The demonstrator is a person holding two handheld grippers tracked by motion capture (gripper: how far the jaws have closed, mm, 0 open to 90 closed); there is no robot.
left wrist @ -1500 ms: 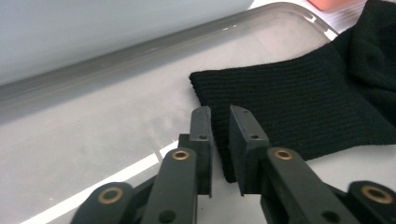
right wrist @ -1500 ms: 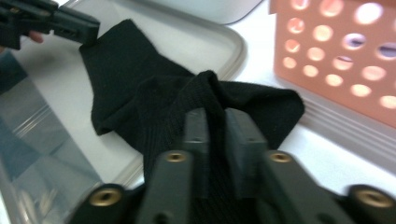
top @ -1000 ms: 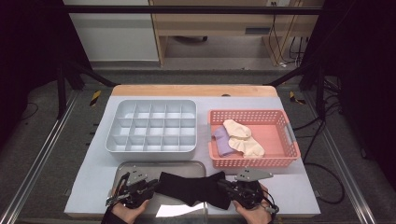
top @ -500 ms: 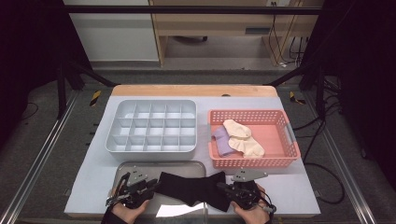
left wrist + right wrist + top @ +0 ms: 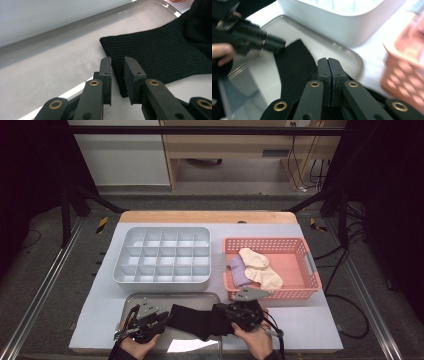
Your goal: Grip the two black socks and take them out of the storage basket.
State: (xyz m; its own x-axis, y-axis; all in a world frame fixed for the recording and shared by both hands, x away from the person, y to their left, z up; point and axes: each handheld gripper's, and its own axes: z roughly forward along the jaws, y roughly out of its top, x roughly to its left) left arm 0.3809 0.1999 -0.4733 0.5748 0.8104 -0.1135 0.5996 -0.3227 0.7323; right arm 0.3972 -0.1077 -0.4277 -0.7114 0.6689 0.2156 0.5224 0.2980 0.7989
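Black sock (image 5: 197, 320) lies across the metal tray (image 5: 150, 298) at the near edge. Right gripper (image 5: 328, 62) pinched together on its right end; left gripper (image 5: 117, 66) slightly apart, straddling the ribbed cuff edge. Best to close squarely on the cuff before lifting. Farther off: divided organiser (image 5: 162, 279) on the left, compartments empty; pink basket (image 5: 305, 265) on the right holds cream and purple socks.

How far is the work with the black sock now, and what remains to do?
Done: the black sock lies on the metal tray. In hand: the right gripper is shut on it; the left gripper stands slightly open around its cuff edge. Left: the divided organizer looks empty, and other socks wait in the pink basket.
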